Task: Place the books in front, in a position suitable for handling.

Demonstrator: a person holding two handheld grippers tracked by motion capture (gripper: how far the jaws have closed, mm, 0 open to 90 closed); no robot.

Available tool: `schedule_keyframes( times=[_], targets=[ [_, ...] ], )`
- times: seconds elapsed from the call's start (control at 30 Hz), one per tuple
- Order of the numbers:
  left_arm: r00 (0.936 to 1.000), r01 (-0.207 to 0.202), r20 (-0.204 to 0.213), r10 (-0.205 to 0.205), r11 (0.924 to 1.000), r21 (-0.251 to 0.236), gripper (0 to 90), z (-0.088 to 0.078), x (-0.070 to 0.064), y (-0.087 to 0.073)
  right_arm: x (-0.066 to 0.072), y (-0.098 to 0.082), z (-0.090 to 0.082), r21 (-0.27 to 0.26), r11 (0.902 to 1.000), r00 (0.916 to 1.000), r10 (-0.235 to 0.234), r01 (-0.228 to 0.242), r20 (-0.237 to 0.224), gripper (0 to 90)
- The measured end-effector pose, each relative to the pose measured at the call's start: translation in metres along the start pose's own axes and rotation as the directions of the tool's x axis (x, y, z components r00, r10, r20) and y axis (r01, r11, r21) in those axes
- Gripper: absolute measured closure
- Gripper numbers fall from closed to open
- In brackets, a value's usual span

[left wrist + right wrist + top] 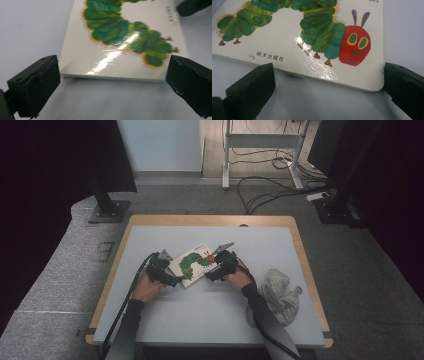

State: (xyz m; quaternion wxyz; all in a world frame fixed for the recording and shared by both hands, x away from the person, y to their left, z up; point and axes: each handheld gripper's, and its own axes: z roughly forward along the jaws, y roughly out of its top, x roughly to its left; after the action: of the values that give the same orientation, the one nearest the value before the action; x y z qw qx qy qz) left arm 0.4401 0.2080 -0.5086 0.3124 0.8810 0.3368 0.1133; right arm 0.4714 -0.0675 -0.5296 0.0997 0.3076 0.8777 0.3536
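Two grippers close in on a picture book (194, 265) that lies flat and closed on the table (210, 315), so the step in hand looks like the approach before a two-sided grasp or an opening of the cover. The left gripper (167, 279) stands at the book's short end by the caterpillar's tail, with the book just ahead of and between its jaws; in the left gripper view those jaws are spread wide, wider than that edge of the book (120, 47), and they hold nothing. The right gripper (218, 271) faces the long edge near the red caterpillar head (354, 47); its jaws are also spread wide and empty, the book's rounded corner just beside one jaw, though contact cannot be told. Next, each gripper probably needs to drop low and slide a jaw under the thin edge. A crumpled cloth (279, 292) lies well off beyond the right gripper, untouched.
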Motion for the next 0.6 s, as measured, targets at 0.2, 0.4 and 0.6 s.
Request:
schedule_keyframes(
  times=[0.2, 0.4, 0.6],
  targets=[
    [0.9993, 0.021, 0.031, -0.021, 0.9997, -0.008, 0.0, 0.008, 0.010, 0.005, 0.000, 0.000, 0.000, -0.003, 1.0000, 1.0000, 0.001, -0.001, 0.004, 0.0],
    [0.9976, 0.014, 0.067, -0.014, 0.9999, -0.001, 0.0, 0.013, 0.009, 0.010, 0.000, 0.001, 0.001, -0.006, 0.9999, 1.0000, 0.010, -0.010, 0.000, 0.0],
    [0.9979, 0.021, 0.061, -0.021, 0.9998, 0.002, 0.0, 0.012, 0.006, 0.009, 0.001, -0.001, 0.000, -0.009, 0.9999, 1.0000, 0.006, -0.006, 0.001, 0.0]
  ],
)
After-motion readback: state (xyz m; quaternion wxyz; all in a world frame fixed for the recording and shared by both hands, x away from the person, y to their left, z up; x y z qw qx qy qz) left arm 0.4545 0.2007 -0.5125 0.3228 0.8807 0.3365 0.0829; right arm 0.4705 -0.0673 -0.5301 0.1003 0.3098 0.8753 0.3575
